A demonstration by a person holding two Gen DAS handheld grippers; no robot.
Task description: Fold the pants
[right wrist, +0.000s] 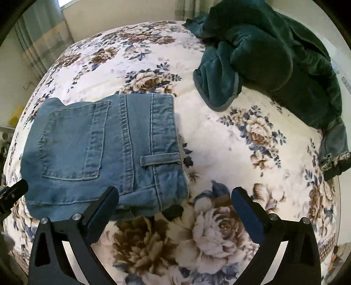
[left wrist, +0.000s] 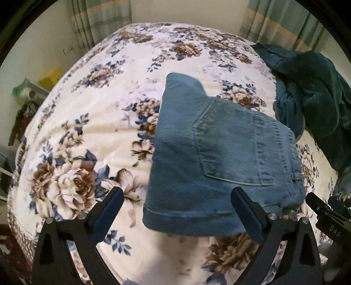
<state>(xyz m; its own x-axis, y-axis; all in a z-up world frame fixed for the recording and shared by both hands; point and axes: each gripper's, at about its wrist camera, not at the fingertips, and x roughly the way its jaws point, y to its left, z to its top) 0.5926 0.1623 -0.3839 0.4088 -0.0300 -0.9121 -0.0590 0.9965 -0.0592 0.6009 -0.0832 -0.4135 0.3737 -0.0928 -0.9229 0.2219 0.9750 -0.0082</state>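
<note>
Folded blue denim pants (left wrist: pixel 210 157) lie in a compact stack on the floral bedspread (left wrist: pixel 83 136), back pocket up. My left gripper (left wrist: pixel 177 210) is open and empty, its fingers just above the stack's near hem. In the right wrist view the pants (right wrist: pixel 98 149) lie left of centre, waistband and belt loop to the right. My right gripper (right wrist: pixel 175 210) is open and empty, over the stack's near right corner and the bedspread (right wrist: pixel 219 136). The other gripper's tip shows at the edge of each view, in the left wrist view (left wrist: pixel 324 208) and the right wrist view (right wrist: pixel 13 193).
A heap of dark green plush clothing (right wrist: pixel 274 65) lies at the far right of the bed, also in the left wrist view (left wrist: pixel 311 92). A frayed denim piece (right wrist: pixel 335 149) sticks out under it. Curtains (left wrist: pixel 87 19) hang behind; a shelf with a yellow box (left wrist: pixel 49 75) stands left.
</note>
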